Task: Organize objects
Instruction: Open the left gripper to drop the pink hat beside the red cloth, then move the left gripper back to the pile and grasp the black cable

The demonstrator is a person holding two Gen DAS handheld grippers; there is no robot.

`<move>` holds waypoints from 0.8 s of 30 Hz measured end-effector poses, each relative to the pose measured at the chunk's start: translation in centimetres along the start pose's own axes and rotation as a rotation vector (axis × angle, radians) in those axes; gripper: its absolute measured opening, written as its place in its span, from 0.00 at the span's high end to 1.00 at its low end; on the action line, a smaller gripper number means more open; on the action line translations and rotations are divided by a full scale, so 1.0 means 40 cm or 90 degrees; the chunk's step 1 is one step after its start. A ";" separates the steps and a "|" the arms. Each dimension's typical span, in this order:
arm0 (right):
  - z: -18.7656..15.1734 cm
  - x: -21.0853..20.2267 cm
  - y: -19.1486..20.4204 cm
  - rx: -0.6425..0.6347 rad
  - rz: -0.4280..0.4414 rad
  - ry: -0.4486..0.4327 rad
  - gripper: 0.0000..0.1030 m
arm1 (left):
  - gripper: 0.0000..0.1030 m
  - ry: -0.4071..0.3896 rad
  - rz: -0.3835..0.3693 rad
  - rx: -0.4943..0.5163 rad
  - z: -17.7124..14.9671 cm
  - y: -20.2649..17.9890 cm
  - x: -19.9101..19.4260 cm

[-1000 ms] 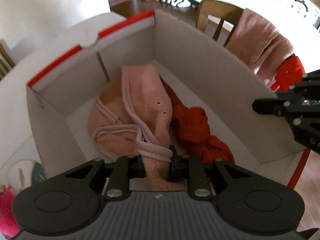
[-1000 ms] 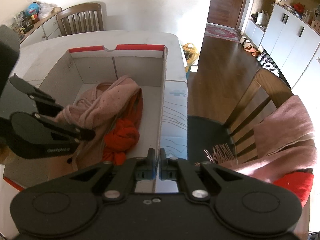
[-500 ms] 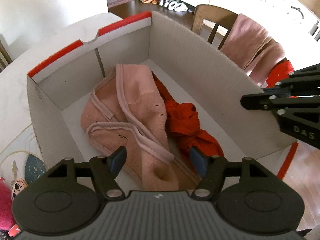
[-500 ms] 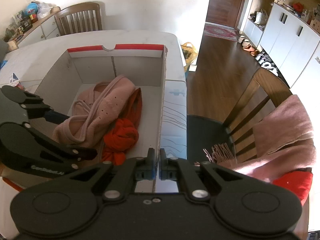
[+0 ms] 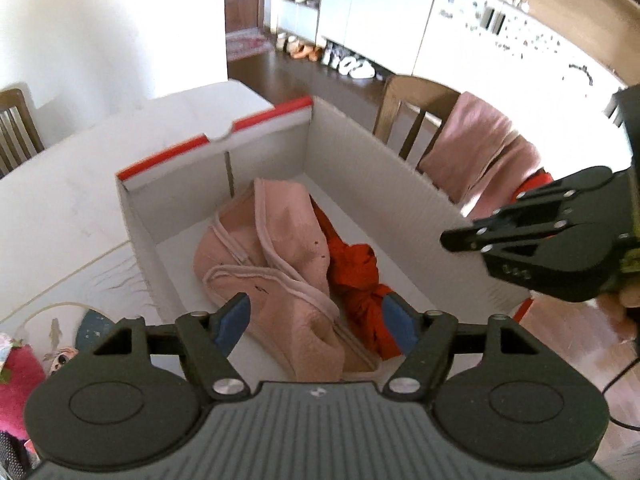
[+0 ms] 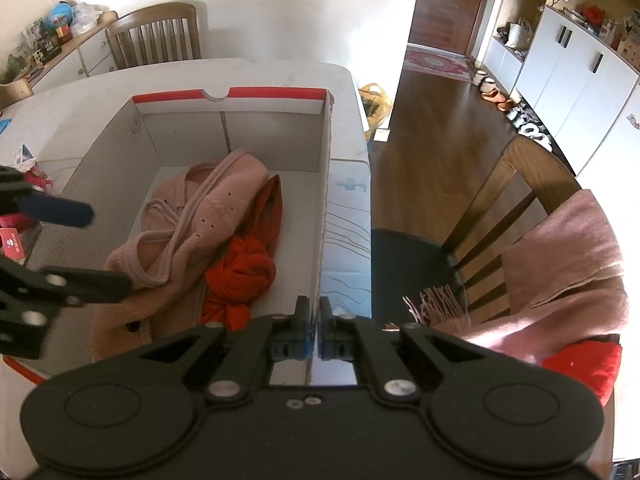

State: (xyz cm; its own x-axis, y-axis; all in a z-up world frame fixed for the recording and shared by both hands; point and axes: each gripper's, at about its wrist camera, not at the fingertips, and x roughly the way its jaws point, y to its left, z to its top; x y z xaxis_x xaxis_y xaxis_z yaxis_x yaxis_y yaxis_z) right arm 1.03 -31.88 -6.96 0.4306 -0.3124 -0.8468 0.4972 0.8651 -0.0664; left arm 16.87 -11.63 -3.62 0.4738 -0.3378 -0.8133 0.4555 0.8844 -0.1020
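A white corrugated cardboard box with a red-edged far flap stands open on a pale table. Inside lie two soft items: a pink fleecy garment with rolled trim and small dark dots, crumpled toward the box's left half, and a knotted orange-red cloth touching its right side. Both rest on the box floor.

The left gripper hangs above the near end of the box, its blue-padded jaws spread and just opened wider; nothing is pinched, and the pink garment lies below the gap, free of the pads. The right gripper sits over the box's right wall with its jaws pressed together and nothing visibly clamped between them.

The table surface is matt white with a line-drawn printed mat along the right edge. The floor is dark polished wood. White cabinets line the far side, with shoes at their foot.

A wooden slat-back chair stands right of the table, draped with a pink fringed scarf over a red cushion-like item. A second chair stands at the far end. Small colourful clutter lies on the table left of the box.
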 end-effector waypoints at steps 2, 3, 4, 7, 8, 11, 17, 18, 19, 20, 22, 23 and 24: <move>0.001 0.000 0.002 -0.001 -0.003 0.001 0.98 | 0.28 -0.015 -0.002 -0.011 -0.007 0.007 -0.027; 0.001 0.000 0.002 0.000 -0.004 0.001 0.98 | 0.27 -0.022 -0.003 -0.018 -0.010 0.010 -0.038; 0.001 0.000 0.003 0.000 -0.006 0.002 0.98 | 0.26 -0.028 -0.002 -0.024 -0.012 0.016 -0.048; 0.002 0.000 0.005 0.002 -0.009 0.002 0.98 | 0.23 -0.051 0.001 -0.042 -0.029 0.037 -0.092; 0.002 -0.001 0.005 0.003 -0.009 0.003 0.98 | 0.23 -0.059 0.006 -0.047 -0.036 0.045 -0.106; 0.001 -0.002 0.007 0.005 -0.013 0.003 0.97 | 0.20 -0.077 0.029 -0.060 -0.054 0.072 -0.140; 0.004 -0.001 0.012 0.005 -0.019 0.006 0.96 | 0.16 -0.093 0.059 -0.107 -0.092 0.138 -0.191; 0.003 -0.001 0.012 0.005 -0.020 0.005 0.96 | 0.14 -0.094 0.064 -0.112 -0.103 0.144 -0.199; 0.003 0.000 0.012 0.006 -0.021 0.005 0.96 | 0.12 -0.096 0.071 -0.118 -0.113 0.154 -0.205; 0.003 -0.001 0.012 0.007 -0.022 0.006 0.96 | 0.11 -0.096 0.079 -0.123 -0.123 0.164 -0.209; 0.003 -0.001 0.013 0.009 -0.023 0.006 0.96 | 0.05 -0.094 0.096 -0.130 -0.142 0.181 -0.214; 0.003 -0.001 0.013 0.010 -0.025 0.006 0.96 | 0.04 -0.093 0.105 -0.135 -0.153 0.191 -0.215; 0.003 -0.002 0.014 0.010 -0.026 0.006 0.96 | 0.04 -0.091 0.110 -0.140 -0.164 0.201 -0.216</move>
State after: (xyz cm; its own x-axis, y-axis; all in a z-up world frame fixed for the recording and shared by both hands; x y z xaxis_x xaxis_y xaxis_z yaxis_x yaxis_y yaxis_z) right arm 1.37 -31.41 -6.88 0.4026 -0.3428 -0.8488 0.5252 0.8459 -0.0925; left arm 11.48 0.50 -1.18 0.6384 -0.2040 -0.7422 0.1918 0.9760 -0.1032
